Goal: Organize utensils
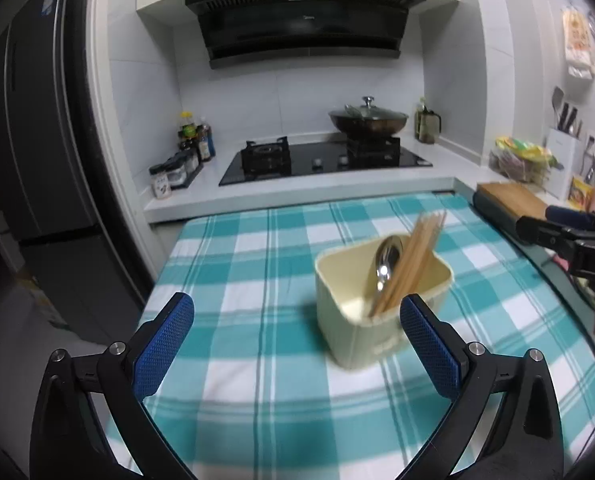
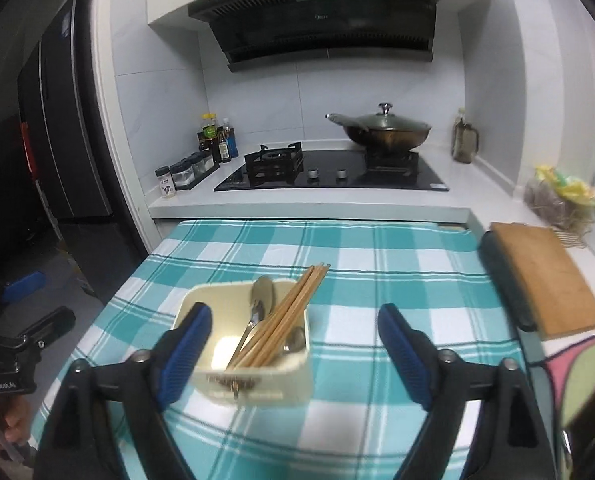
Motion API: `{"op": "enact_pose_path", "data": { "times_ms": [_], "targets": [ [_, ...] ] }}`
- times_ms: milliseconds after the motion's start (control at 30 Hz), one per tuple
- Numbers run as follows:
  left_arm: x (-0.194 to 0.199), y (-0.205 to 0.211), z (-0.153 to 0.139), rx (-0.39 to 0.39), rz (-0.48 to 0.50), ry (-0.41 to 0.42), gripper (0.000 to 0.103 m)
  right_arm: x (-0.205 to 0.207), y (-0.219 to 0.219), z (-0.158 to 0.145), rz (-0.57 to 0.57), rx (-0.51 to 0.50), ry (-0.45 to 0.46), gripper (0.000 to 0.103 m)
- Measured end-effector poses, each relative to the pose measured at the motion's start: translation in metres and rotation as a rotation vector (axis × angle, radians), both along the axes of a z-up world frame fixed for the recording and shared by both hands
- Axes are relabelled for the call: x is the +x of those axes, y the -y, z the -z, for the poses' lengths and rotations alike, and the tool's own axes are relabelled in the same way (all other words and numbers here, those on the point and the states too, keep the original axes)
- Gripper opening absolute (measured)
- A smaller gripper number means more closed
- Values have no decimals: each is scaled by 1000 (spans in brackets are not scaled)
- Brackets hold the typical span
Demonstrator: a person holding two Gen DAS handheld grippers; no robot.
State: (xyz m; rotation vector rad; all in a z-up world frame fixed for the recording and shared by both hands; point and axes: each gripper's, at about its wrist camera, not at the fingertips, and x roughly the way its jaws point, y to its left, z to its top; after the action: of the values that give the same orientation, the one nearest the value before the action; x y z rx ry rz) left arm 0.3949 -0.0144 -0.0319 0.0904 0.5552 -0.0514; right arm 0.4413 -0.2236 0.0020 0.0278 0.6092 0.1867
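So the cream utensil holder is sitting upright on the teal and white checked tablecloth, roughly mid-table, and it's already got stuff in it: a bundle of wooden chopsticks leaning up and to the right out of the top, plus a metal spoon standing bowl-up right beside them. From the right wrist view you can look down into the holder and there's what looks like a second piece of metal cutlery lying low near the right wall, can't really tell what it is. The left gripper hangs over the near part of the cloth with its jaws spread wide and nothing between them; its right blue pad sits just in front of the holder's near corner, and I can't tell if it's touching. The right gripper is also wide apart and empty, with the holder showing between its pads, closer to the left one. Off to the right on the counter there's a wooden cutting board, and behind the table is the black gas hob with a lidded wok on the right burner. Both views are a bit blurry around the holder.
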Motion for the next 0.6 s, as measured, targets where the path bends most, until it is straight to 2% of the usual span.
{"op": "enact_pose_path", "data": {
  "times_ms": [133,200,300,400,600],
  "targets": [
    [-53,0,19,-102,47,-41,103,-57,-6,11,9,-37,-27,90],
    [-72,-2,27,-130,31,-45,103,-82,-11,20,23,-63,-28,90],
    [-91,-2,33,-89,-34,-44,103,-119,-14,36,25,-76,-24,90],
    [-106,-2,30,-41,-83,-15,103,-142,-12,49,37,-59,-59,90],
    [-125,-1,15,24,-124,59,103,-170,-11,37,52,-43,10,90]
  ]
}}
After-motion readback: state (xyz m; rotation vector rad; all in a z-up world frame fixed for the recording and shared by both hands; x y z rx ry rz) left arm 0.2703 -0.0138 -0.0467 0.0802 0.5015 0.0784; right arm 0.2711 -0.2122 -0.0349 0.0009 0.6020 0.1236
